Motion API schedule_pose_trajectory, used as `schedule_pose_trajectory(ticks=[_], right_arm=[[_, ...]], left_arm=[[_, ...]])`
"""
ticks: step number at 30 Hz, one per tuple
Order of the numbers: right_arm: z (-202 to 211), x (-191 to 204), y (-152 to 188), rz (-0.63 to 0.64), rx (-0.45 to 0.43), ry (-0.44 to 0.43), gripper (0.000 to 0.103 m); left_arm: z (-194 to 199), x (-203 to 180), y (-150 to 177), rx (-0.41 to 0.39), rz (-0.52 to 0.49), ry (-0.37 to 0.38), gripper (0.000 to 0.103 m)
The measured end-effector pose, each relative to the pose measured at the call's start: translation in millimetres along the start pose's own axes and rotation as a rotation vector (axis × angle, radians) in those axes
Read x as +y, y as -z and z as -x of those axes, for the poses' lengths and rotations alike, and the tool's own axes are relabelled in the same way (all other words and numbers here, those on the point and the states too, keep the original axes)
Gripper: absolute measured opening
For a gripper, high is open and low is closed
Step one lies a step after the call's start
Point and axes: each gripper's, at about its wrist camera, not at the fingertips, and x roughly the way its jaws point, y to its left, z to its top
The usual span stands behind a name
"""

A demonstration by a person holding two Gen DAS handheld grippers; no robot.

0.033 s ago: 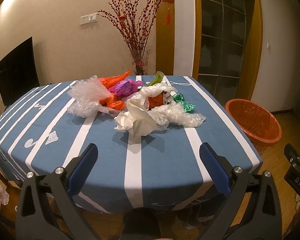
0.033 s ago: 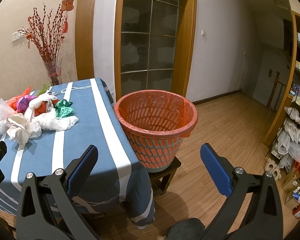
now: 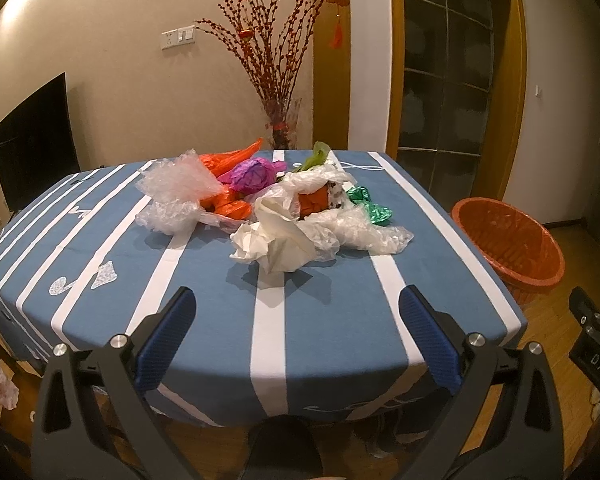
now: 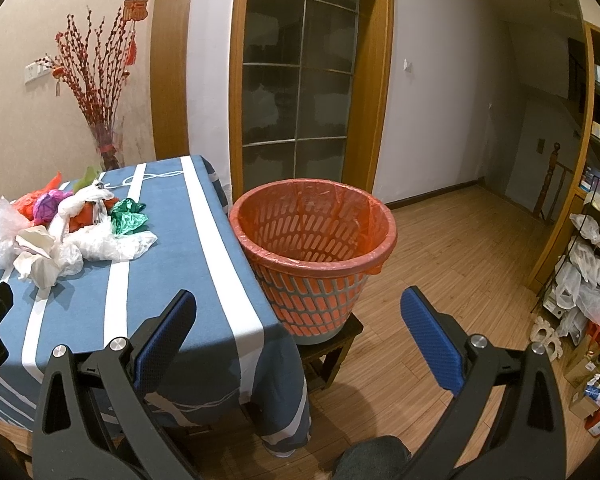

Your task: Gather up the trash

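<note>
A pile of trash lies mid-table: crumpled white paper, clear plastic wrap, orange, purple and green wrappers. The pile also shows in the right wrist view. An orange bin with an orange liner stands on a low stool beside the table's right edge; it also shows in the left wrist view. My left gripper is open and empty over the table's near edge. My right gripper is open and empty, facing the bin.
The table wears a blue cloth with white stripes. A vase of red branches stands behind it. A wooden-framed glass door is behind the bin. Cluttered shelves stand at the far right on the wooden floor.
</note>
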Motion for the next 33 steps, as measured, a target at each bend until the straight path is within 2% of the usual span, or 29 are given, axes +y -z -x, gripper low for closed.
schedule_pose_trajectory(ticks=[8,14,17,19,24,29,33], right_arm=[[-16,25,-3,0.043,0.023,-0.054,0.101],[-30,63,-10,0.051,0.066,-0.249,0.1],[-32,93,-13,0.087,0.076,-0.361,0.091],[-36,121,-16,0.114,0.096,-0.46,0.082],[-46,173,-21,0.164,0.147,-0.628,0.066],[-53,212,-18,0.235,0.173,-0.689,0.055],[-63,222,-17,0.242,0.208,-0.699,0.039]], left_arm=[[-25,38,-2,0.059,0.067,-0.028,0.099],[-37,75,-3,0.068,0.13,-0.066,0.099],[-42,92,-5,0.061,0.146,-0.09,0.099],[-43,102,-6,0.055,0.154,-0.11,0.099],[-49,124,-8,0.041,0.166,-0.15,0.099],[-58,145,-13,0.04,0.178,-0.167,0.099],[-65,154,-16,0.041,0.172,-0.171,0.099]])
